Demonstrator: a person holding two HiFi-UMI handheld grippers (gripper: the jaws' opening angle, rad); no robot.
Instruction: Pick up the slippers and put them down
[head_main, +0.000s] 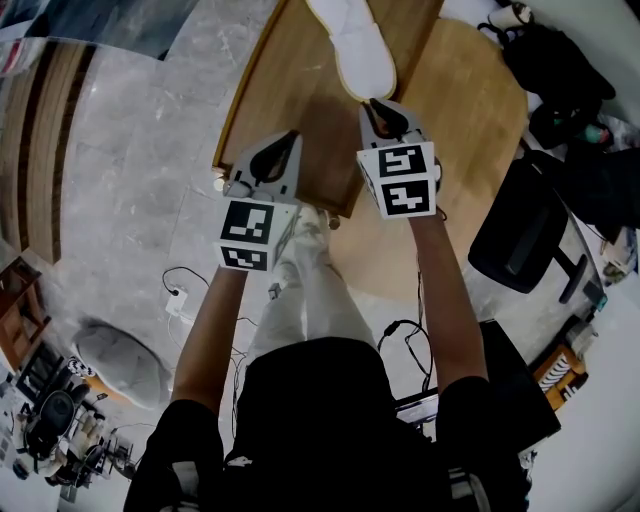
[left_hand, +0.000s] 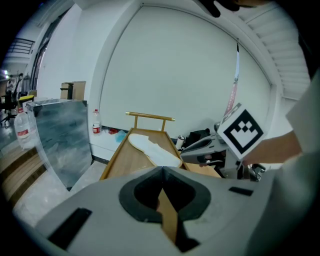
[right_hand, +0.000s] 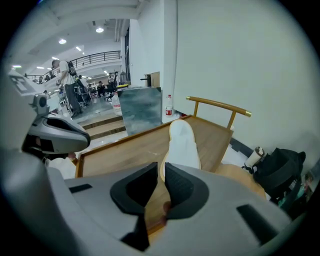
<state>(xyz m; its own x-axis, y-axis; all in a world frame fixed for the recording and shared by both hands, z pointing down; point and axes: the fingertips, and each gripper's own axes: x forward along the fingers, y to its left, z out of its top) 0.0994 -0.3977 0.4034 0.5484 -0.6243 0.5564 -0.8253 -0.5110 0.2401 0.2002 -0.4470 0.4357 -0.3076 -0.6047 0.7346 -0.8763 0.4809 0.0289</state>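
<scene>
One white slipper (head_main: 355, 45) lies lengthwise on a long wooden tray (head_main: 280, 90) with a raised rim; I see no second slipper. My right gripper (head_main: 376, 104) hovers just short of the slipper's near end. In the right gripper view its jaws stand a narrow slit apart, and the slipper (right_hand: 181, 145) lies just beyond the tips with nothing pressed between them. My left gripper (head_main: 291, 135) hangs over the tray's near part, left of the slipper. The left gripper view shows its tips touching and empty, with the slipper (left_hand: 152, 149) ahead and the right gripper (left_hand: 205, 147) beside it.
A rail handle (right_hand: 220, 107) stands at the tray's far end. A round wooden board (head_main: 470, 100) lies to the right of the tray. A black bag (right_hand: 277, 170) and an office chair (head_main: 520, 235) sit further right. A bottle (left_hand: 96, 121) and a grey panel (left_hand: 62, 135) stand to the left.
</scene>
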